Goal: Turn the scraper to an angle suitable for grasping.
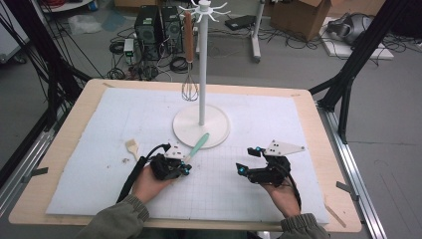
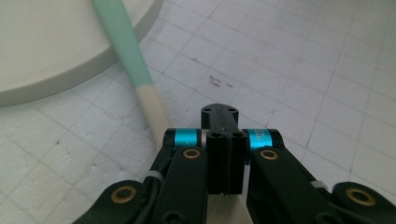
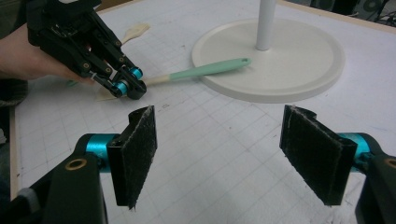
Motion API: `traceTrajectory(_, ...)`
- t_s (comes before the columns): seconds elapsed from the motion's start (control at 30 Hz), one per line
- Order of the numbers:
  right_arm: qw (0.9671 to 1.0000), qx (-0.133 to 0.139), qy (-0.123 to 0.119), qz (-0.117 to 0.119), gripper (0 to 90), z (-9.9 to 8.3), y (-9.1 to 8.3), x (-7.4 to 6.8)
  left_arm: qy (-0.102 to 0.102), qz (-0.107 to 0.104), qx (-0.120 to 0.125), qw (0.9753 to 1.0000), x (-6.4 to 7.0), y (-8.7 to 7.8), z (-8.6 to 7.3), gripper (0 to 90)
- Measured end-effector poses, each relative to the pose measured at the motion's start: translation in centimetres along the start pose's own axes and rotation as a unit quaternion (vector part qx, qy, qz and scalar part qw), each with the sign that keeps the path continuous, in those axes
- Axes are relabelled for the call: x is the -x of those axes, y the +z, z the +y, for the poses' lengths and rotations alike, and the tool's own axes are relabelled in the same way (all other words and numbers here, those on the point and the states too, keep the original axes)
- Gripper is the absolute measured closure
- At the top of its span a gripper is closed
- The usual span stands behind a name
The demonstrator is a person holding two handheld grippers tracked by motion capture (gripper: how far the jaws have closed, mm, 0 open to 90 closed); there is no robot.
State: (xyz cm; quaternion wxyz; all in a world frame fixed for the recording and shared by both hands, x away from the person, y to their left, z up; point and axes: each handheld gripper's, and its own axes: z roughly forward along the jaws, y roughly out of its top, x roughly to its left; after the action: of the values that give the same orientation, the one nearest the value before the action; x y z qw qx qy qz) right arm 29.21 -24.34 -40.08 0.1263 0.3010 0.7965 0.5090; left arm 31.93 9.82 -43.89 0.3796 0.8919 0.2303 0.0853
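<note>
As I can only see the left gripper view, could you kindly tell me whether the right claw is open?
Observer: Yes, the right claw stands wide open above the mat, holding nothing.
Operator: Thank you. Where does the spatula's green end lie?
Observer: The spatula rests its handle tip on the stand base, near the rim.
Operator: Is anything hanging on the stand?
Observer: A whisk hangs from one top hook.
</note>
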Motion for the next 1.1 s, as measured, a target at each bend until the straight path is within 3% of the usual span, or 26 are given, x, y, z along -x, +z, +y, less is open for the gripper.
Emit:
traceTrajectory(0.6, 1.0, -0.002, 0.001, -0.001, 26.7, 0.0, 0.1, 0.0, -0.014, 0.0, 0.008, 0.9999, -0.7, -1.0, -1.0, 89.6)
traceTrajectory(1.1, 1.0, -0.004, 0.004, -0.002, 26.7, 0.0, 0.2, 0.0, -0.051, 0.019, 0.05, 0.9972, -1.5, -1.6, -0.8, 79.3)
